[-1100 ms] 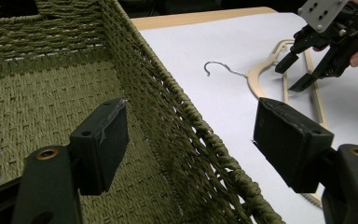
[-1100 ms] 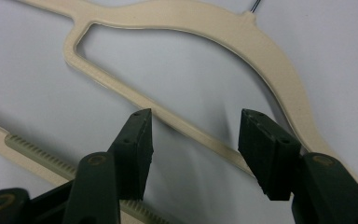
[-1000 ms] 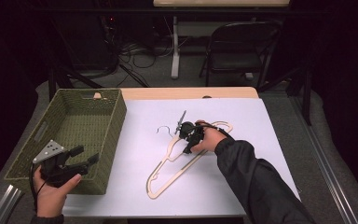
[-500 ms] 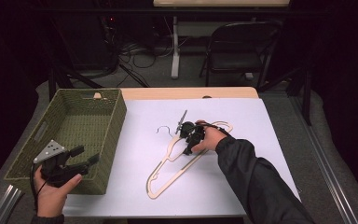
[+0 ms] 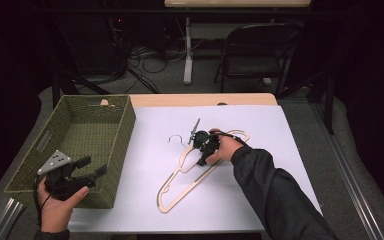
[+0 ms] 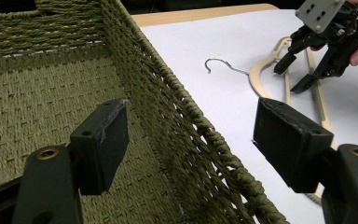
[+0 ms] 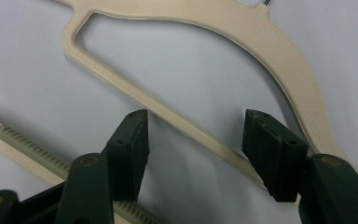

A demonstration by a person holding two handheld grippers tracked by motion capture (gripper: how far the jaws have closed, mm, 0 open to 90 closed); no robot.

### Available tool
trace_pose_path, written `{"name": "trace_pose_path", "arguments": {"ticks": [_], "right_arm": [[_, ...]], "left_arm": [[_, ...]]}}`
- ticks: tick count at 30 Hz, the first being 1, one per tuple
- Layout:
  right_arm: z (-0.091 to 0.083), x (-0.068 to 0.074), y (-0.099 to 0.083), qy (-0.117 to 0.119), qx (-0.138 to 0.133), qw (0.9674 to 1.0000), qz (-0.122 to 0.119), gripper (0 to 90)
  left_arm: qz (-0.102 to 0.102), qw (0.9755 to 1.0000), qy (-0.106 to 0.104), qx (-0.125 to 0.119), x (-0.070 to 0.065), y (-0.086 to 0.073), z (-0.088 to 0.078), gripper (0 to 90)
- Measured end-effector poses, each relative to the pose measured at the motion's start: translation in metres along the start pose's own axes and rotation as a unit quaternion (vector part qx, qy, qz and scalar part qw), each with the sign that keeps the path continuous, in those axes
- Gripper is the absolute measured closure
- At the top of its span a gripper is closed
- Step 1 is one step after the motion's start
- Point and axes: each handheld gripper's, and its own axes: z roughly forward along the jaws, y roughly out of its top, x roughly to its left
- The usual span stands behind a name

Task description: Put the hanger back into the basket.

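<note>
Meanwhile, at centre frame of the high view, our right gripper hangs over two beige hangers lying crossed on the white sheet, their wire hook pointing toward the basket. Its jaws have just been opening and now stand wide; in the right gripper view they straddle one hanger's lower bar without pressing it, so nothing is held. At lower left of the high view our left gripper waits over the basket's near corner, jaws wide apart and bare, one pad inside the woven wall and the other outside it.

We judge the risks plain enough. The bar is thin and lies flat on the sheet, so a closing pinch could skid off it or nip the sheet along with it. The hangers overlap, and lifting one may drag or snag the other, the hook being the likeliest catch. Gripped off its middle, a long hanger would tilt and could knock the basket rim on the way in.

As for the setting, the sheet covers most of a light wooden table, whose bare edge shows along the upper middle. Beyond it the room is dark: a folding chair at upper right, loose cables on the grey floor at upper centre.
</note>
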Motion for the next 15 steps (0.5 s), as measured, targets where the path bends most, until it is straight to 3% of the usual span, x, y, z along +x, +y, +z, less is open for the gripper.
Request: {"name": "trace_pose_path", "arguments": {"ticks": [9,15], "right_arm": [[0.0011,-0.0013,0.0021,0.006,0.005,0.9999,0.007,42.7],[0.0004,-0.0006,0.0057,0.006,0.022,0.9997,0.001,50.3]], "left_arm": [[-0.001,1.0,0.001,0.001,0.0006,0.0,-0.0004,26.5],[-0.002,1.0,0.002,0.001,0.0009,0.0001,-0.0012,26.7]]}}
